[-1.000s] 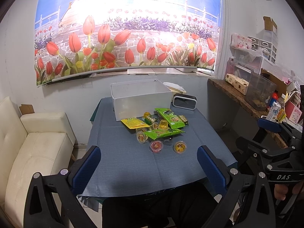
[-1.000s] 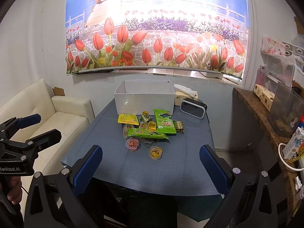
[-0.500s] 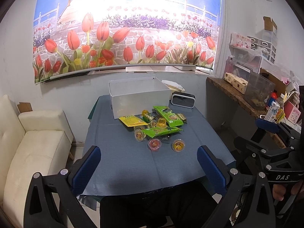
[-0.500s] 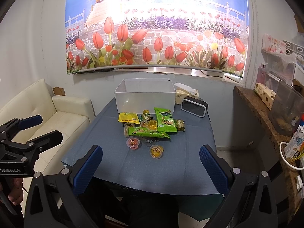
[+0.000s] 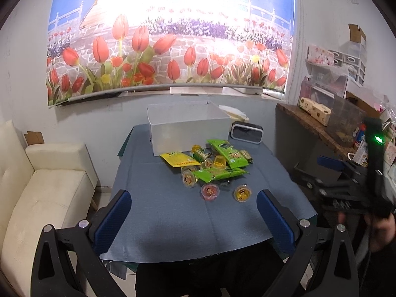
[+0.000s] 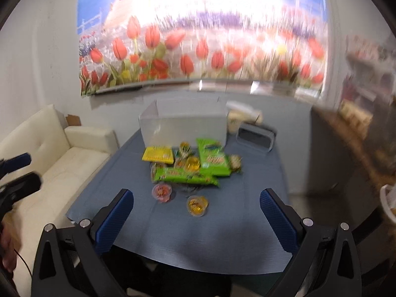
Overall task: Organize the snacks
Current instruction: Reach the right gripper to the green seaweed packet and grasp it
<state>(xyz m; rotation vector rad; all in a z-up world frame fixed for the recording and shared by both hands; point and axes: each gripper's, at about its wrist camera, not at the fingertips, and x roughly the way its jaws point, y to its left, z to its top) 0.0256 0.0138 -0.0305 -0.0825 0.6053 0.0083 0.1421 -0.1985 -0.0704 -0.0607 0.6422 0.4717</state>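
Observation:
A pile of snacks lies mid-table: green packets (image 5: 229, 151) (image 6: 212, 158), a yellow packet (image 5: 178, 159) (image 6: 158, 154), and jelly cups, among them a red one (image 5: 210, 191) (image 6: 162, 191) and a yellow one (image 5: 243, 193) (image 6: 197, 204). Behind the pile stands an open white box (image 5: 189, 131) (image 6: 183, 126). My left gripper (image 5: 194, 220) is open and empty, held above the table's near edge. My right gripper (image 6: 196, 219) is open and empty, also near the front edge. The right wrist view is blurred.
The table has a blue cloth (image 5: 173, 212). A grey speaker (image 5: 247, 135) and a tissue box (image 6: 241, 118) stand right of the white box. A cream sofa (image 5: 42, 193) is at the left. A cluttered counter (image 5: 321, 121) is at the right.
Both grippers have moved closer to the table; the snack pile looks larger. The right gripper is moving fast, blurring its view. Both stay open.

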